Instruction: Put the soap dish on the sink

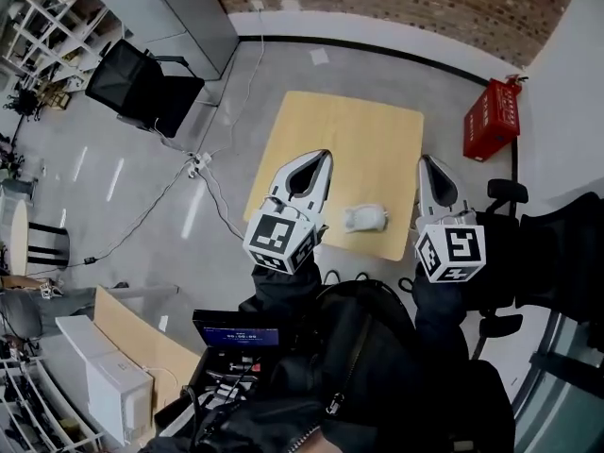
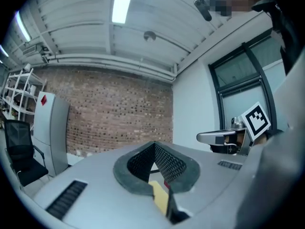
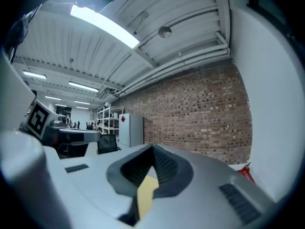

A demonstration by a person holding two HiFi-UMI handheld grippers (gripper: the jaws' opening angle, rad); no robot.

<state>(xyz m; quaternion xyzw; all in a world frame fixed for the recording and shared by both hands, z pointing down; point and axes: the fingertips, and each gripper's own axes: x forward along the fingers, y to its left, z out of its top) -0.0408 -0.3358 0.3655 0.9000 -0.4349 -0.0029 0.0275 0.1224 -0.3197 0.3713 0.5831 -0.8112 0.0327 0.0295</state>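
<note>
Head view, steep look down.
- Tabletop: light wood, square-ish, on a grey floor, set a bit skew to the frame.
- Soap dish: white, small, lies on the tabletop close to its near edge, right of ctr. Nothing touches it.
- Left tongs: held up well above the tabletop, tips pointing away from the person. Jaws together at the tips, w/ only the dark teardrop gap behind them. Nothing held. Left gripper view agrees: left tongs tips meet, pointing level at the brick wall.
- Right tongs: also raised, beside the left pair, w/ the soap dish lower down btw the two in the pic. Jaws fully closed, empty. Right gripper view: right tongs pads pressed together, brick wall ahead.
- Marker cubes sit at the near end of each gripper. Dark sleeves behind them.

Surroundings:
- red box on the floor by the white wall, right of the tabletop
- black chair upper left, nr a grey cabinet
- cable across the floor to the left
- small screen at the bottom, nr the person
</note>
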